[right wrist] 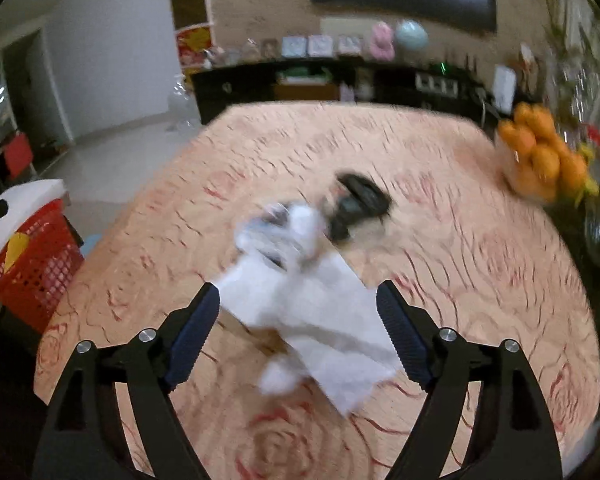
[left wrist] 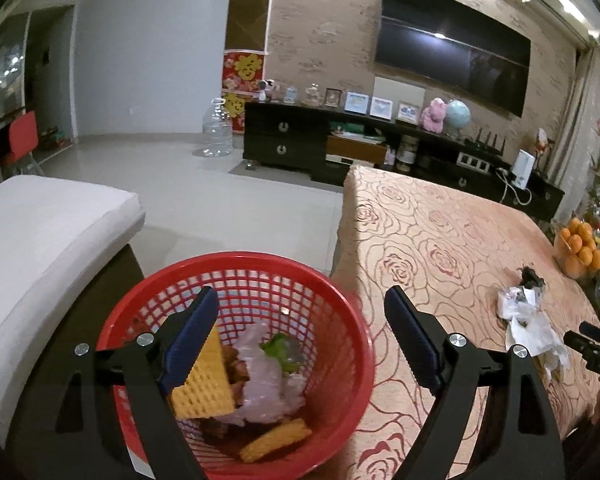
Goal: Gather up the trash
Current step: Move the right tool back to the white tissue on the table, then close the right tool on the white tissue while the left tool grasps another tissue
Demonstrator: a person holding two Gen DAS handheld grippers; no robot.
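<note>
the right gripper [right wrist: 298, 320] is hovering over the tabletop [right wrist: 480, 280] with its jaws standing wide apart. a crumpled white tissue [right wrist: 316, 312] is lying between them on the rose-patterned cloth; whether the pads are touching it cannot be told through the blur. just beyond the tissue a dark scrap [right wrist: 360, 204] is resting. a pile of oranges [right wrist: 540, 156] is sitting near the far right edge. a red basket [right wrist: 40, 264] is standing off the left edge, with something yellow inside.
</note>
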